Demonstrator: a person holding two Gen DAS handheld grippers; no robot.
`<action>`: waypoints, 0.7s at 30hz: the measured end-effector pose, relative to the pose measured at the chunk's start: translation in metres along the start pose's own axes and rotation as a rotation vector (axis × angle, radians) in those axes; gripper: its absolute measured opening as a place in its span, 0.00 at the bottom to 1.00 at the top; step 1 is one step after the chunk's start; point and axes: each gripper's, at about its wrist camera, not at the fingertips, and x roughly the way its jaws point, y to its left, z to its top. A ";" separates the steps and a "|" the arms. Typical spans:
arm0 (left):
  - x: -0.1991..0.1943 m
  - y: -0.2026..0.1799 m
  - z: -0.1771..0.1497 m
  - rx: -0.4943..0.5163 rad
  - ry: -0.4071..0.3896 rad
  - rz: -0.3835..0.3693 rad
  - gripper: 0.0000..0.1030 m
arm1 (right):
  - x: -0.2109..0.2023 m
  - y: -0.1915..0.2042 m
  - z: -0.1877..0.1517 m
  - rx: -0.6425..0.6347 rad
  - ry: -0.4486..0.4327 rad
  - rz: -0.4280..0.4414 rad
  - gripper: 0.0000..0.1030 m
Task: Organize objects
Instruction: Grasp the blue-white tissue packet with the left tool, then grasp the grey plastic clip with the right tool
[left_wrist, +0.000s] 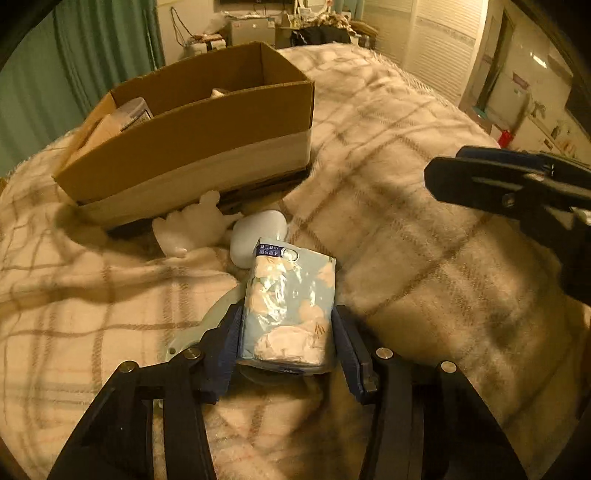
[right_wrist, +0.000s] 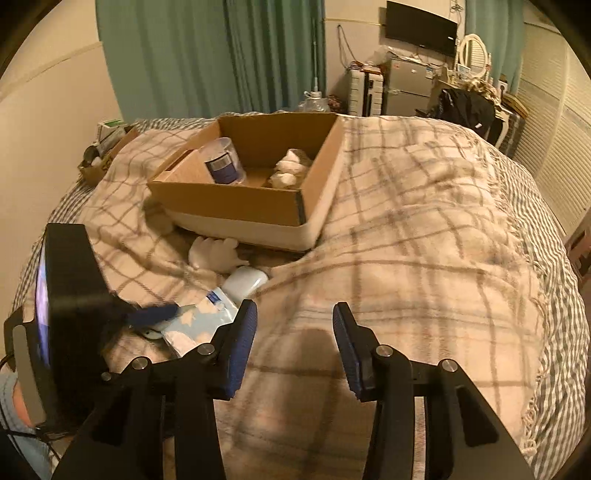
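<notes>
The left gripper (left_wrist: 288, 343) points steeply down at the bed, its two blue pads on either long side of a tissue pack (left_wrist: 291, 306); the pads press its sides, so it is clamped on the pack. The pack lies flat on the plaid blanket (left_wrist: 406, 221), its far end just beside a pale oval case (left_wrist: 258, 236); a white plush hand (left_wrist: 192, 229) lies next to that, against the near wall of the cardboard box (left_wrist: 192, 147). The box sits toward the blanket's far left part, open on top; in the right wrist view it holds a clear jar (right_wrist: 223, 160) tilted at its left end and a small plush toy (right_wrist: 290, 170) toward its right end.

The right gripper (right_wrist: 293, 332) also slants downward, over bare blanket to the right of the pack; its jaws stand apart with nothing between them. From the left wrist camera it shows as a dark shape at the right edge.
</notes>
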 end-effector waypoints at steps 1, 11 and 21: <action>-0.002 -0.001 -0.001 0.004 -0.004 0.006 0.40 | -0.001 0.000 0.000 0.000 0.001 -0.003 0.41; -0.078 0.036 0.004 -0.133 -0.190 0.093 0.36 | -0.010 0.020 -0.001 -0.085 -0.012 -0.018 0.41; -0.087 0.100 -0.019 -0.242 -0.177 0.256 0.36 | 0.047 0.103 -0.012 -0.354 0.158 0.073 0.41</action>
